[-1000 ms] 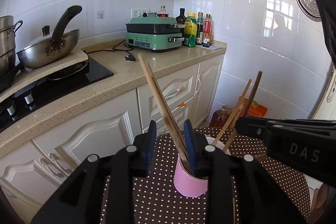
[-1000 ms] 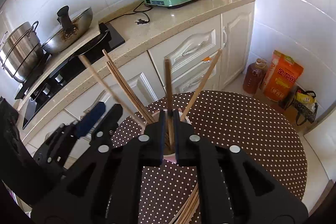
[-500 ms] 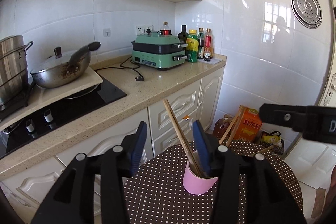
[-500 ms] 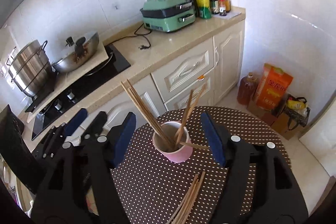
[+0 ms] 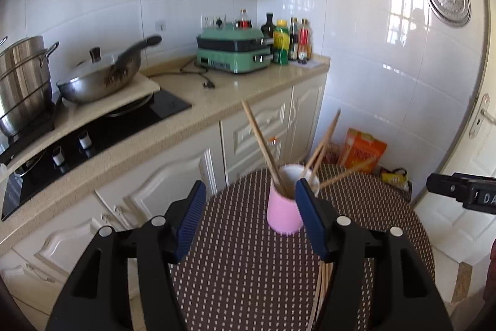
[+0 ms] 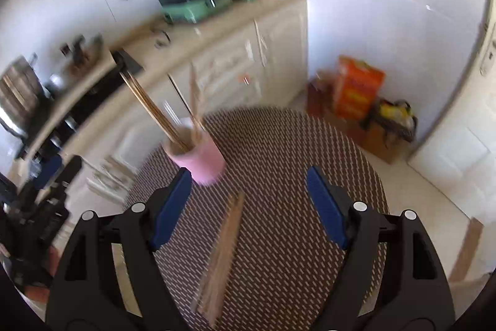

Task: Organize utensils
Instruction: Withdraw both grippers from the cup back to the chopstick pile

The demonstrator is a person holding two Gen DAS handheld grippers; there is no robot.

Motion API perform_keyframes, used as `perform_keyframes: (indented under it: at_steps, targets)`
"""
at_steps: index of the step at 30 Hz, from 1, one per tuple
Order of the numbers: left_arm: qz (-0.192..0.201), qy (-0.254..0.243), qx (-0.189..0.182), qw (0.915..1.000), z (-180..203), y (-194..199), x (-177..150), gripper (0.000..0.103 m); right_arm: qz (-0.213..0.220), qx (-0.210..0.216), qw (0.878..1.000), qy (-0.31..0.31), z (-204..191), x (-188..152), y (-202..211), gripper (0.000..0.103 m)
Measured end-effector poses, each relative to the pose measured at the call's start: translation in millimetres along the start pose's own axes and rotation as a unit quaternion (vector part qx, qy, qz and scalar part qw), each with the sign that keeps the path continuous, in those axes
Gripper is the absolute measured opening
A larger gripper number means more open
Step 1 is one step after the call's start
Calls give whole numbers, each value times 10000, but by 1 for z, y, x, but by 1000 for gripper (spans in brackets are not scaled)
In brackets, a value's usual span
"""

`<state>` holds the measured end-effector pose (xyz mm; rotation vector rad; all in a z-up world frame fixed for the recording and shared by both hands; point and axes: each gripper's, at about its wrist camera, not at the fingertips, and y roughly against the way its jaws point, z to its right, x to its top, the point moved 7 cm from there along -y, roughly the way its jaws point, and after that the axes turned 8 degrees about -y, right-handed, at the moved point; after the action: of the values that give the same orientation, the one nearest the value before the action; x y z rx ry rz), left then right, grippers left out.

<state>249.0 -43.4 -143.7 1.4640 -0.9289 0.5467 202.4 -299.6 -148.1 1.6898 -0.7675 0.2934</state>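
Observation:
A pink cup (image 5: 283, 214) stands on the round dotted table (image 5: 235, 269) and holds several wooden chopsticks (image 5: 263, 148) that lean outward. It also shows in the blurred right wrist view (image 6: 201, 158). My left gripper (image 5: 249, 217) is open and empty, just in front of the cup. My right gripper (image 6: 248, 207) is open and empty above a loose bundle of chopsticks (image 6: 221, 256) that lies on the table. The right gripper's body shows at the right edge of the left wrist view (image 5: 462, 191).
A kitchen counter (image 5: 173, 120) runs behind the table with a hob, a wok (image 5: 102, 76), a steel pot (image 5: 21, 82), a green grill (image 5: 232, 51) and bottles. An orange box (image 5: 361, 149) and bags sit on the floor by the white wall.
Both grippers opened, let go of chopsticks into the cup and pulled back. The right gripper swung right and is moving fast, so its view is blurred.

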Motion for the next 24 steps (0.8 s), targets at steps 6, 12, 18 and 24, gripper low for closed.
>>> perform_keyframes:
  at_steps: [6, 12, 18, 24]
  targets:
    - [-572, -255, -123, 9980, 17, -15, -49, 60, -876, -356, 9953, -204, 30, -55, -44, 76]
    - [-1127, -435, -426, 9918, 37, -37, -93, 60, -1596, -578, 9847, -404, 45, -103, -85, 76]
    - [-1658, -596, -590, 9826, 46, -60, -129, 60, -2128, -755, 9733, -420, 48, -140, -118, 76]
    - [-2070, -806, -708, 9724, 53, -81, -155, 60, -2385, -946, 9659, -352, 39, -155, -142, 76]
